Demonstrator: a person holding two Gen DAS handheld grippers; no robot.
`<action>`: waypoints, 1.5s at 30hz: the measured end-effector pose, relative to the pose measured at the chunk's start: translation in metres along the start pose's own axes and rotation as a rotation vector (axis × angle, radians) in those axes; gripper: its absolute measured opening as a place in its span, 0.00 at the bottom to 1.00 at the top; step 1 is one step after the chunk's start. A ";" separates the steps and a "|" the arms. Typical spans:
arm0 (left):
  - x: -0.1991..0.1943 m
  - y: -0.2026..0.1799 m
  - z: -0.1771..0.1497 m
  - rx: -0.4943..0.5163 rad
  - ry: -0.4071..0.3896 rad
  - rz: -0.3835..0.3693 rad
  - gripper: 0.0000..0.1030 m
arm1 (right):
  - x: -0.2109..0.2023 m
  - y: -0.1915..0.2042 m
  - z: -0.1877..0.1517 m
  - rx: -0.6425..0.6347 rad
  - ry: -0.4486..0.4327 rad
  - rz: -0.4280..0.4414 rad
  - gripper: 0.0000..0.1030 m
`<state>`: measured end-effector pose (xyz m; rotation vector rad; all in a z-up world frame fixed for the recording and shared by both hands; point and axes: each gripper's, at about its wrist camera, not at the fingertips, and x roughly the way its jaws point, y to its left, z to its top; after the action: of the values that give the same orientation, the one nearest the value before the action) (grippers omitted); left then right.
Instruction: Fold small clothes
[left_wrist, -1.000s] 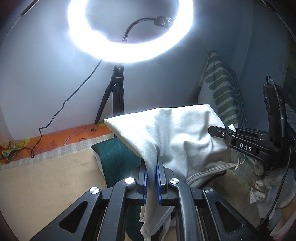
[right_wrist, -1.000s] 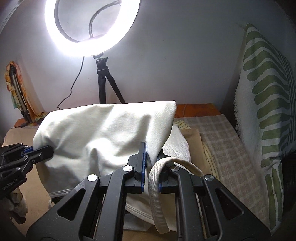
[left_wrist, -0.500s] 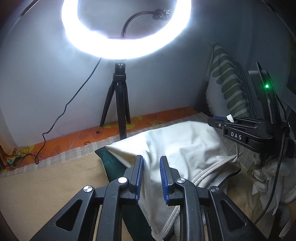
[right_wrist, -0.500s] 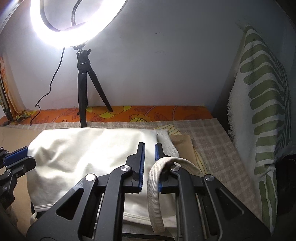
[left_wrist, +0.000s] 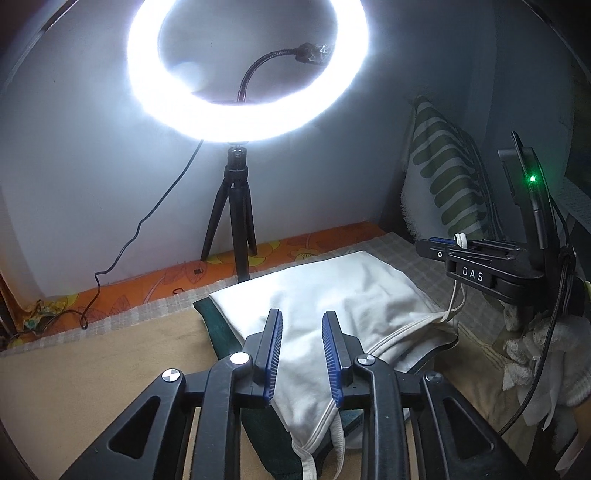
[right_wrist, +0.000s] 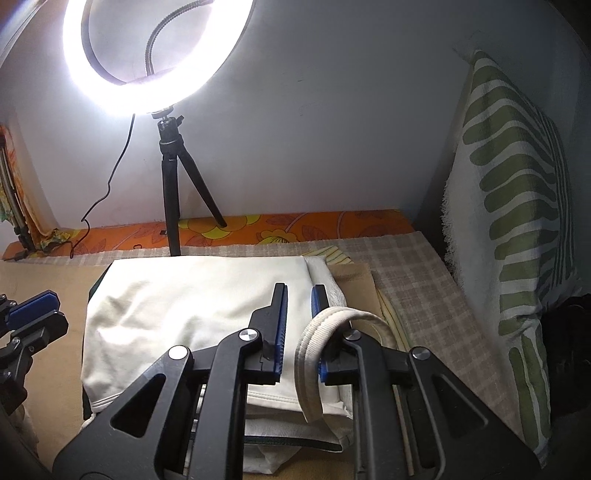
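A white garment (left_wrist: 332, 295) lies folded flat on a dark green cloth (left_wrist: 221, 325). My left gripper (left_wrist: 302, 315) hovers just above its near edge. Its jaws are opening, the fabric lies below them and the pads do not press on it. In the right wrist view the garment (right_wrist: 184, 314) spreads to the left of my right gripper (right_wrist: 299, 288). Those jaws stand slightly apart and are opening a little. A ribbed white strap (right_wrist: 332, 317) is hooked over the right finger and hangs loose in the gap. The same strap (left_wrist: 458, 295) runs from the right gripper (left_wrist: 432, 245) down to the garment.
A ring light on a black tripod (left_wrist: 236, 221) stands by the wall behind the garment, its cable trailing left. A green-striped pillow (right_wrist: 517, 221) leans at the right. Checked cloth (right_wrist: 406, 266) and an orange floral sheet (right_wrist: 314, 225) cover the surface. A white-gloved hand (left_wrist: 535, 350) holds the right gripper.
The garment, held up by both grippers a second ago, now lies flat. The left gripper has let go and opened. The right gripper dropped the fabric, with the strap still looped on its finger.
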<state>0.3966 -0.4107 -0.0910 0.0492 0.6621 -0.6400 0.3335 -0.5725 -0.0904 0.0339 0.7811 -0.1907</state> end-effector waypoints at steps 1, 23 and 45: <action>-0.006 -0.001 0.001 0.001 -0.005 0.000 0.23 | -0.005 0.001 0.001 0.001 -0.005 -0.001 0.15; -0.146 -0.001 -0.018 0.015 -0.074 0.005 0.58 | -0.132 0.029 -0.024 0.004 0.004 -0.013 0.82; -0.310 -0.006 -0.083 0.064 -0.180 0.017 1.00 | -0.286 0.105 -0.097 -0.007 -0.144 -0.040 1.00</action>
<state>0.1590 -0.2287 0.0260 0.0561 0.4670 -0.6411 0.0868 -0.4148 0.0378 -0.0019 0.6391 -0.2258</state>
